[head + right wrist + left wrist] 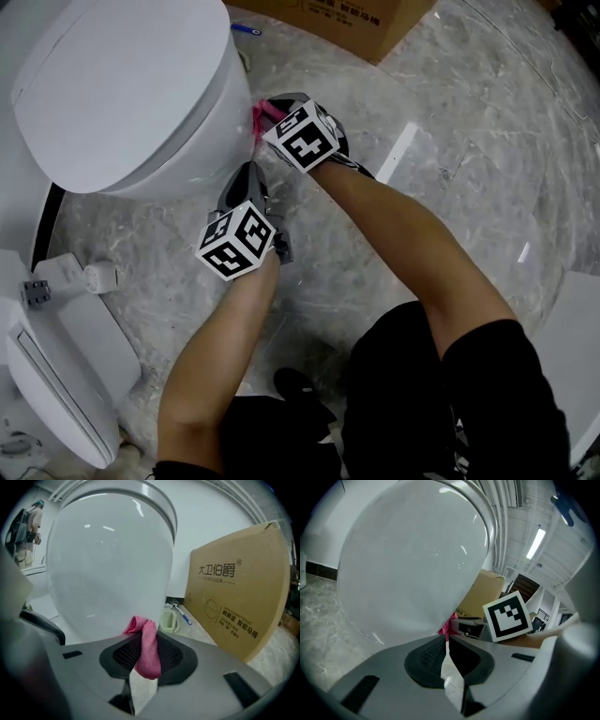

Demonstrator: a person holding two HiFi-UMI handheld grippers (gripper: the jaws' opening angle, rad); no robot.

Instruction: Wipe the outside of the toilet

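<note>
White toilet (122, 94), lid down, is set on a marble floor (469, 141). A pink cloth (148, 649) is held against the bowl's outer wall, clamped in the clenched jaws of the right gripper (143, 638). The left gripper (446, 641) is kept just beside it, low by the bowl, jaws closed on nothing. A cardboard box (239, 588) is noted behind.

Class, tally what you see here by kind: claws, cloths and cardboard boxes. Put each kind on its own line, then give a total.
Claws: 2, the left claw and the right claw
Pink cloth: 1
Cardboard box: 1
Total: 4
</note>
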